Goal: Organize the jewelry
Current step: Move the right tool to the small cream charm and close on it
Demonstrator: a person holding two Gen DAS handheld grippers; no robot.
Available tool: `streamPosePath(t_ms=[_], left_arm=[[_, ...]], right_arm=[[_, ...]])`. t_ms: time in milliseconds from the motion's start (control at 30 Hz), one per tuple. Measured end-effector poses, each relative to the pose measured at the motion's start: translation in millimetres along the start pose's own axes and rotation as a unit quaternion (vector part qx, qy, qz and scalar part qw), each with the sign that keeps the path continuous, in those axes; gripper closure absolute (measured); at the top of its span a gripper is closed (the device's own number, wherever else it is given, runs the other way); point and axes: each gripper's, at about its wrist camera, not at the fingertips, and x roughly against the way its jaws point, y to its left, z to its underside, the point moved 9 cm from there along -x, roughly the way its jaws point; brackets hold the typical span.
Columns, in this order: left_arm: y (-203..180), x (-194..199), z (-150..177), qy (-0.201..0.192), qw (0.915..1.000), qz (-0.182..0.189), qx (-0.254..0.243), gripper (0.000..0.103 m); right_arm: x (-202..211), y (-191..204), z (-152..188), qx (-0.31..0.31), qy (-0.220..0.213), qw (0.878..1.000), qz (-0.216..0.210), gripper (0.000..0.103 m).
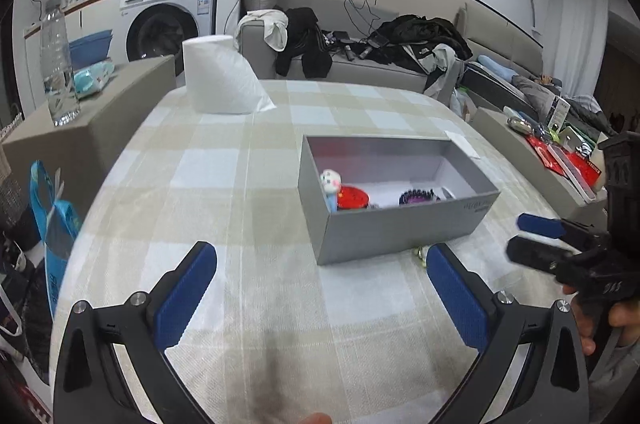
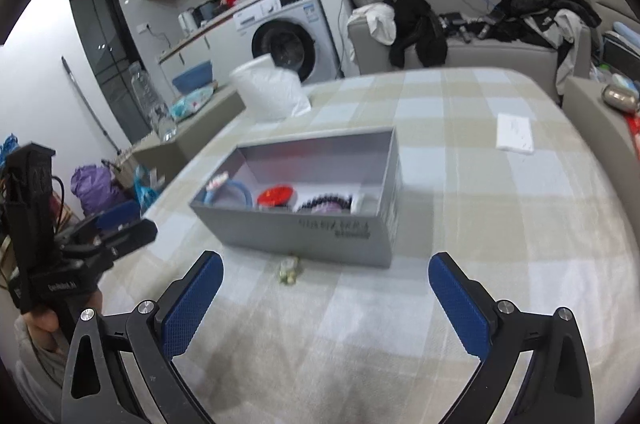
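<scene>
Two grippers hover low over a surface (image 1: 240,160) draped in a beige-and-white checked cloth: the left gripper (image 1: 320,288) and the right gripper (image 2: 326,288), each with its blue-padded fingers spread wide apart and holding nothing. Between them stands an open grey rectangular cardboard box (image 2: 320,232) holding a red round tin (image 2: 276,195), a dark toothed hair clip (image 2: 326,202), a light blue hoop (image 2: 236,190) and a small white plush figure (image 1: 331,182). Just beside the box's near wall, on the cloth, lies a small pale greenish-gold trinket (image 2: 289,270), apart from both pairs of fingers. Farther back a white paper towel roll (image 1: 216,76) stands near the far left edge, and a white card (image 2: 515,133) lies well apart at the right. Open cloth stretches before both grippers; the surface's rounded rim curves away behind, toward a grey sofa (image 1: 360,68) heaped with dark clothes.
</scene>
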Motion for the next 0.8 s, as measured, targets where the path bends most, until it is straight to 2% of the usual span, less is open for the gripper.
streamPosePath(t_ms=[67, 100, 167, 233, 333, 467, 533, 700, 800], left_arm=[[-1.6, -7.5, 5.6, 0.009, 0.9999, -0.011, -0.005, 0.001], [-2.8, -9.3, 8.5, 0.011, 0.9998, -0.015, -0.006, 0.001], [-6.1, -15.8, 13.3, 0.019, 0.9996, -0.020, -0.010, 0.001], [-8.5, -17.5, 16.9, 0.023, 0.9995, -0.019, -0.012, 0.001], [-8.6, -16.2, 18.4, 0.021, 0.9995, -0.019, -0.010, 0.001], [-10.9, -14.5, 20.1, 0.023, 0.9995, -0.011, -0.016, 0.002], [-11.4, -16.5, 22.7, 0.028, 0.9992, -0.019, -0.022, 0.011], [-17.8, -23.6, 32.0, 0.052, 0.9978, -0.009, -0.041, 0.064], [-19.0, -25.6, 34.8, 0.059, 0.9972, -0.004, -0.045, 0.085]], right_arm=[[-11.4, 5.8, 8.8, 0.011, 0.023, 1.000, -0.006, 0.018], [-16.9, 9.2, 12.7, 0.016, 0.035, 0.999, -0.008, 0.031], [-25.2, 15.0, 18.2, 0.023, 0.048, 0.999, -0.009, 0.035], [-33.0, 23.2, 23.1, 0.037, 0.058, 0.998, -0.010, 0.054], [-46.2, 30.8, 30.3, 0.061, 0.080, 0.995, 0.007, 0.066], [-57.4, 35.8, 33.0, 0.080, 0.092, 0.992, 0.024, 0.070], [-61.5, 36.3, 30.9, 0.085, 0.096, 0.991, 0.033, 0.070], [-68.8, 39.2, 28.1, 0.098, 0.103, 0.989, 0.043, 0.070], [-71.8, 40.7, 27.0, 0.106, 0.106, 0.987, 0.054, 0.070]])
